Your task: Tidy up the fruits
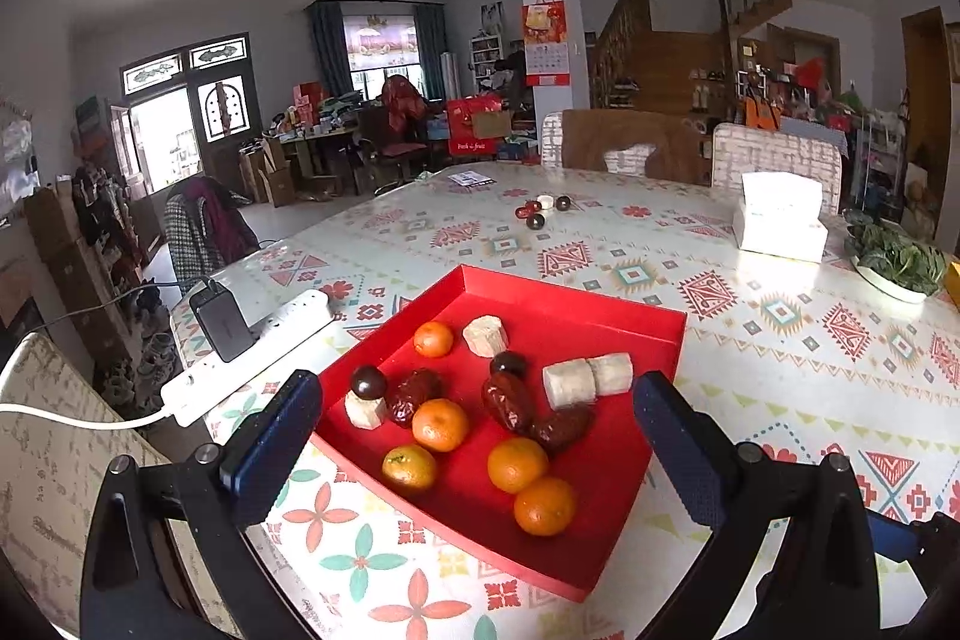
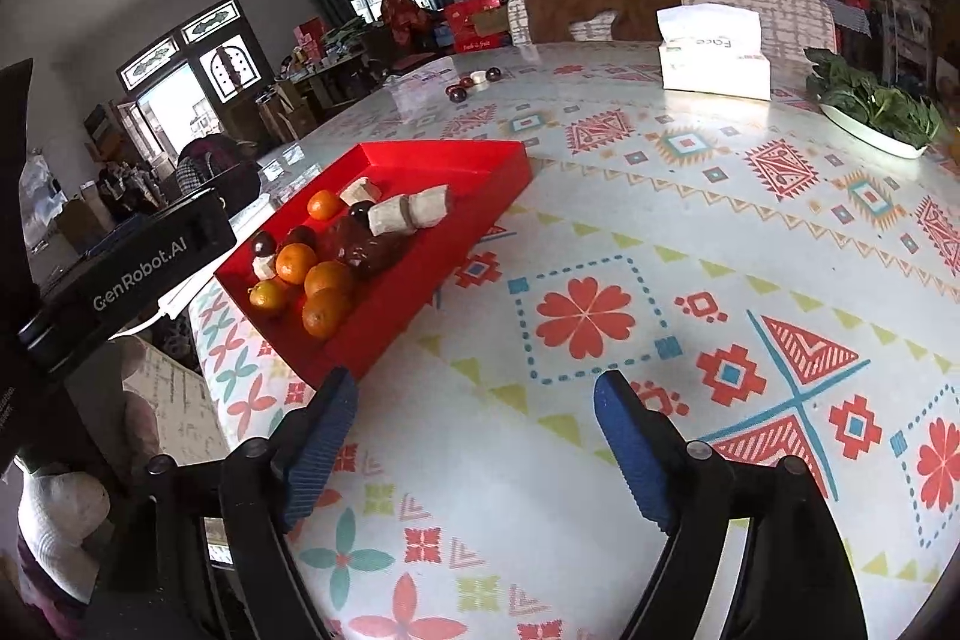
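A red tray [image 1: 600,322] lies on the patterned table and holds several oranges [image 1: 440,424], red dates [image 1: 507,400], dark round fruits [image 1: 368,381] and pale cut chunks [image 1: 567,382]. My left gripper [image 1: 477,436] is open and empty, its fingers either side of the tray's near part, above it. In the right wrist view the tray [image 2: 480,163] lies to the left; my right gripper [image 2: 474,430] is open and empty over bare tablecloth beside the tray's near corner. A small cluster of loose fruits [image 1: 540,211] lies far across the table, also in the right view [image 2: 471,85].
A white power strip [image 1: 252,352] with a black charger lies left of the tray at the table edge. A tissue box [image 1: 780,220] and a dish of greens [image 1: 894,262] stand at the right. Chairs line the far side. The left gripper's body [image 2: 138,256] shows left.
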